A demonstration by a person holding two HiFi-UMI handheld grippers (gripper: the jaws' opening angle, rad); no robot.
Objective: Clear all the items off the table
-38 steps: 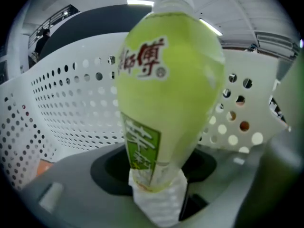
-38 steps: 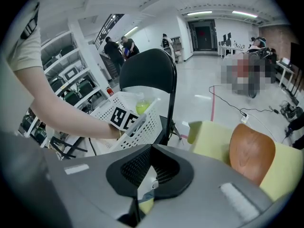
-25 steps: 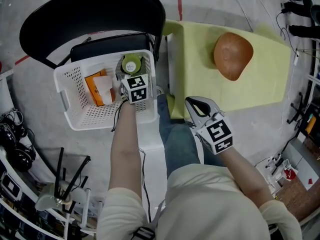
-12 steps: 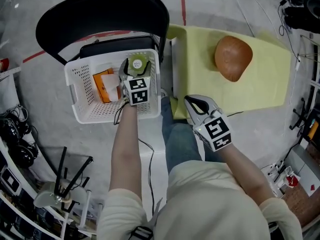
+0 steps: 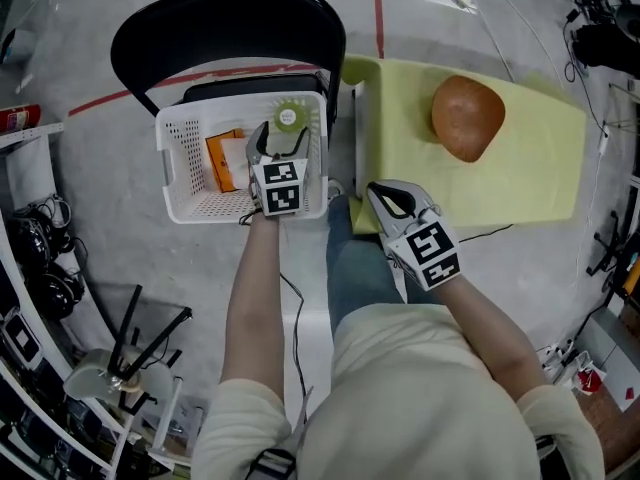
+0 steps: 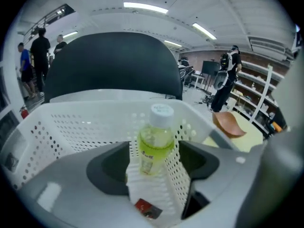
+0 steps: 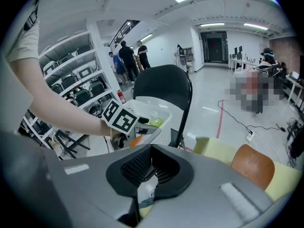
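Left gripper [image 5: 277, 144], jaws open and just narrowing on nothing, hovers above the yellow-green plastic bottle [image 6: 155, 144] deposited in the white perforated basket [image 5: 166, 168]; right gripper [image 5: 388, 200] jaws closed, empty.

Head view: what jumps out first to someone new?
The white basket on the black chair at upper left, holding an upright yellow-green bottle in its far right corner and an orange packet. Then the brown dish-shaped object, alone on the yellow-green table top at upper right.
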